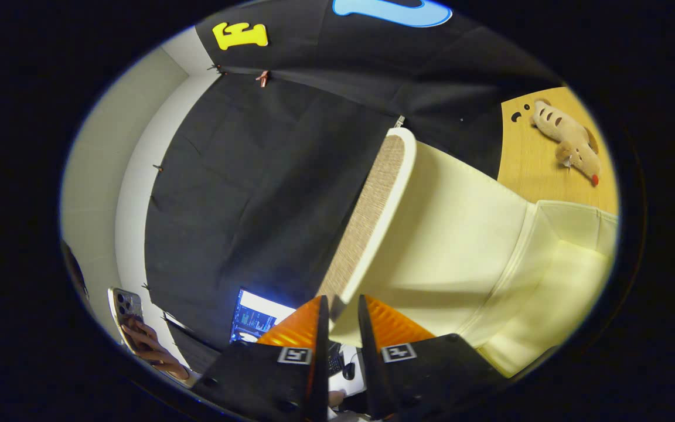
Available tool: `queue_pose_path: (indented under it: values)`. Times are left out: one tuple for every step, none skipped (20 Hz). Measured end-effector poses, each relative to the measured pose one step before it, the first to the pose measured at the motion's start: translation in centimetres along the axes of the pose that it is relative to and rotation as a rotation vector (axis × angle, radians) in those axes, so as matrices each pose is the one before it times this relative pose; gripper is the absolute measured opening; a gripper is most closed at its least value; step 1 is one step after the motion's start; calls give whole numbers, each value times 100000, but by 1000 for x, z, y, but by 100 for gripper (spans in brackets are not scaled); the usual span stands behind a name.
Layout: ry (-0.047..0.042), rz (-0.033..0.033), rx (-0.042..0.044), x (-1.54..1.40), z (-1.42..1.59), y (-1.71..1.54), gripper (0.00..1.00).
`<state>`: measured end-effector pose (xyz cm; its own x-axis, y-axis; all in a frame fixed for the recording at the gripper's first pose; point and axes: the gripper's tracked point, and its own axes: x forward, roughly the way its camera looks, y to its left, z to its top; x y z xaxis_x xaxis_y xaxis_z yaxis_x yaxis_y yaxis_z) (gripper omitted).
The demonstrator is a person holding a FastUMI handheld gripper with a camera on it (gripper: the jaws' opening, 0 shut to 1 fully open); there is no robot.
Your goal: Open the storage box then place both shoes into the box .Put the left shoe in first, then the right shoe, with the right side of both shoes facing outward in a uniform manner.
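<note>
While the whole view sits rolled over sideways, the gripper [340,319] has its two fingers pinched on the edge of the storage box's lid [393,199], the pale flap with the woven face, holding it swung up off the cream storage box [525,275]. Just past the fingers there's a lit monitor [255,319], and a hand [150,349] holding a phone [125,310]. Further back, a wooden table [525,158] with a plush toy [569,140], then the white room wall [103,193].
</note>
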<state>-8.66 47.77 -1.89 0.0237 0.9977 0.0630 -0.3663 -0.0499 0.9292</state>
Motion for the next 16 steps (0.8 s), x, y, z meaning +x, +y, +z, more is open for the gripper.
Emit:
queue_pose_path:
  values:
    - [977,-781,-1021,-3,-263,-110,43]
    - [511,-898,-936,133,-183,-184,45]
    - [85,-1100,-877,-101,-76,-258,59]
    - [-152,-1299,-938,-49,37,-421,66]
    - [-175,-1502,-848,-349,-38,-319,77]
    - [-483,-1503,-884,-349,225,-333,86]
    - [-798,-1534,-857,-377,120,-369,95]
    - [-931,-1097,-1173,-575,307,-153,96]
    - [-1262,-1060,-1304,-751,189,-104,96]
    - [-1233,-1110,-1348,-838,256,-160,96]
    - [-1392,-1137,-1353,-875,189,-43,96]
    - [-1942,-1709,-1263,-918,369,-248,96]
    - [-1819,-2172,-1090,-1207,368,-483,96]
    - [-1442,-1785,-607,-1124,325,-394,96]
    - [-919,-2192,-355,-963,347,-247,96]
    - [-1274,-2232,-259,-1418,282,-728,96]
